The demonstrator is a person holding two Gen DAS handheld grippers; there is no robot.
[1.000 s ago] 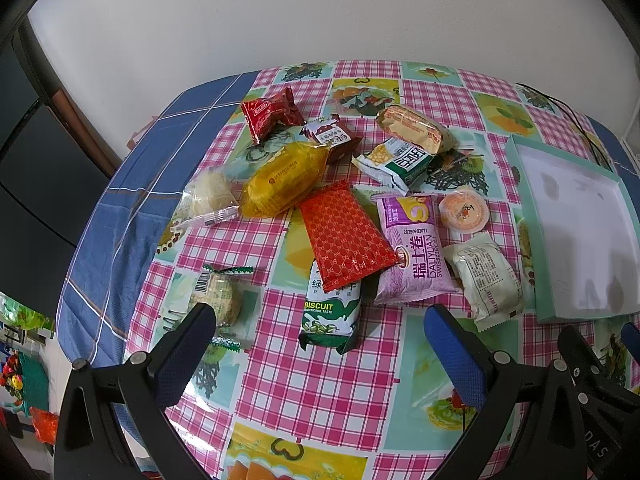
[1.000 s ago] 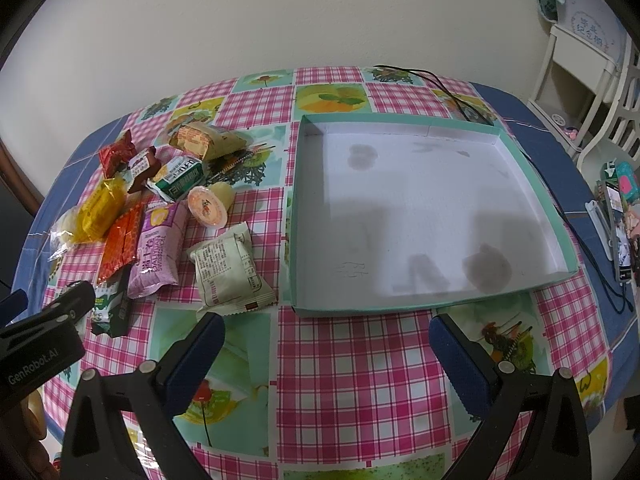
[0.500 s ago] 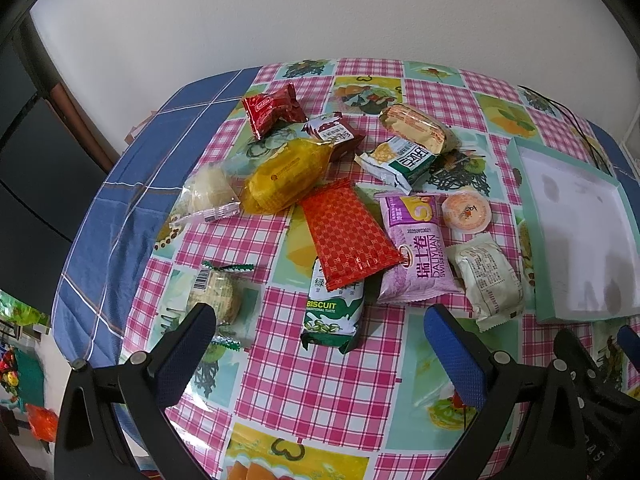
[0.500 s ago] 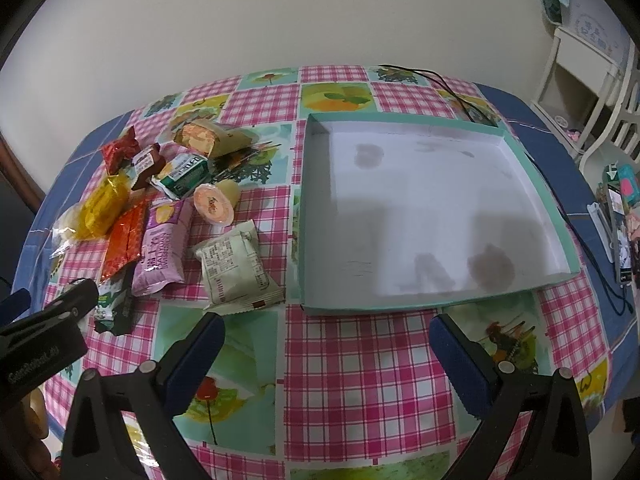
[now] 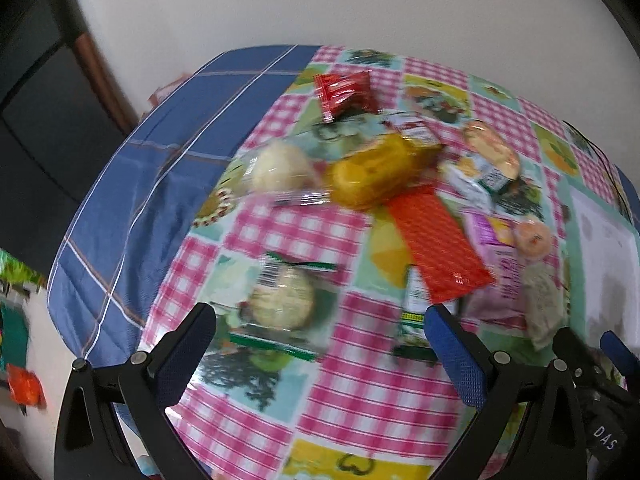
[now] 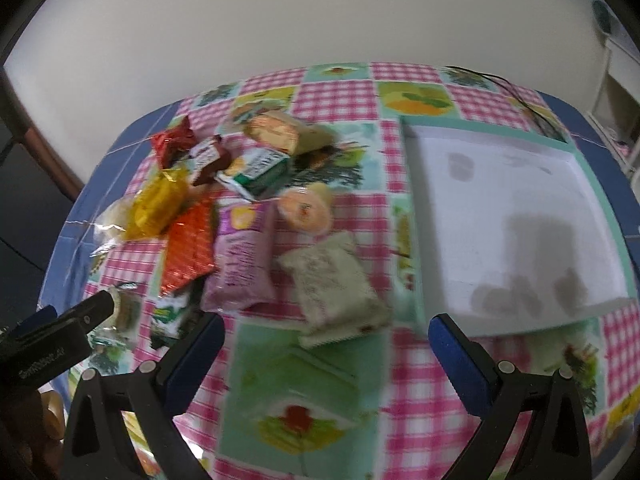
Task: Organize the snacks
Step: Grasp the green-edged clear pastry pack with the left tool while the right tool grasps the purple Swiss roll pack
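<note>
Both the left gripper (image 5: 320,352) and right gripper (image 6: 326,354) hang spread and empty above the pink-checked plastic tablecloth (image 6: 340,96), crowded snack packets (image 6: 240,256) lying beside the shallow teal-rimmed white tray (image 6: 416,216).

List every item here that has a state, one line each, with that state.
left gripper: open, empty, above the table
right gripper: open, empty
tray: empty, flat on the table
round pastry in clear wrapper: sealed, lying flat ahead of the left gripper
pale green packet: sealed, lying beside the tray
orange jelly cup: lidded
red packet: sealed, overlapping the green biscuit pack
</note>
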